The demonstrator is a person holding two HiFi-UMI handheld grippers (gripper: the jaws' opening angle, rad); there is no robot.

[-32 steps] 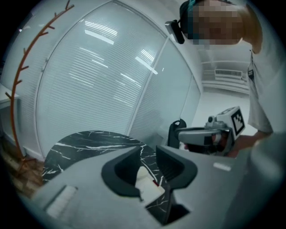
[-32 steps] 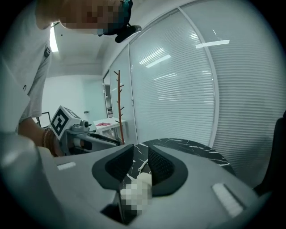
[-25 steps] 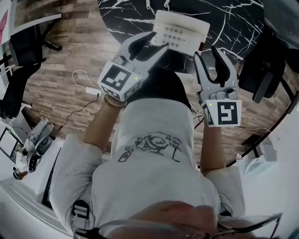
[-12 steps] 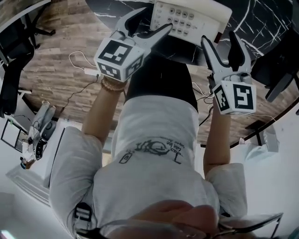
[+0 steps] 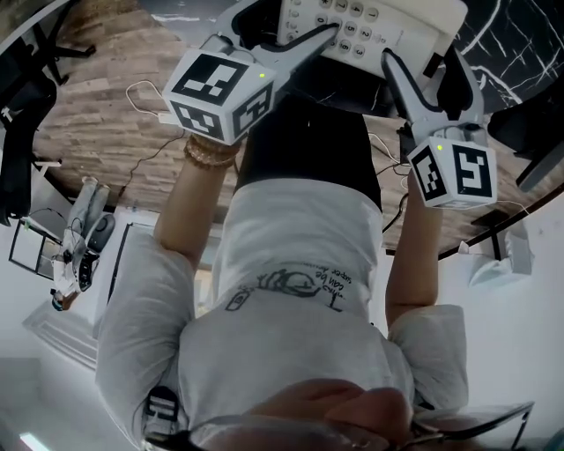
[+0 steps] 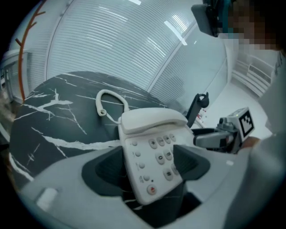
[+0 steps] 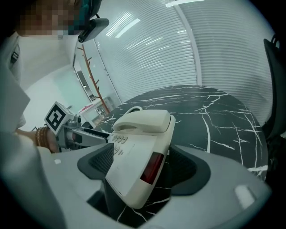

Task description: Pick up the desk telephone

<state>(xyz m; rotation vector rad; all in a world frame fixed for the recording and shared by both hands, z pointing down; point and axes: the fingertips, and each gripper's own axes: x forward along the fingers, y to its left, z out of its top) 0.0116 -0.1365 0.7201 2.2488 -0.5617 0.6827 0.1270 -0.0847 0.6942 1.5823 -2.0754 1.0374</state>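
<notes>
Head view: one telephone (image 5: pixel 388 19), two grippers (image 5: pixel 286 19) (image 5: pixel 424 58)

This looks like an office. A round black marble-patterned table (image 6: pixel 53 112) carries a desk telephone (image 6: pixel 152 152) near its edge. Black office chairs (image 5: pixel 16 167) stand on wood-plank flooring (image 5: pixel 97 114). Slatted blinds (image 7: pixel 214 49) cover wide windows, and a coat stand (image 7: pixel 92 82) stands by them.

One white plastic desk telephone (image 5: pixel 405 22) with one handset (image 6: pixel 152 120), on one round black marble-veined worktop (image 6: pixel 49 116). One white looped cord (image 6: pixel 103 99). Two grey grippers, the left gripper (image 6: pixel 149 166) and the right gripper (image 7: pixel 142 169). Each has one marker cube and two fingers just spread apart, with the telephone between them.
</notes>
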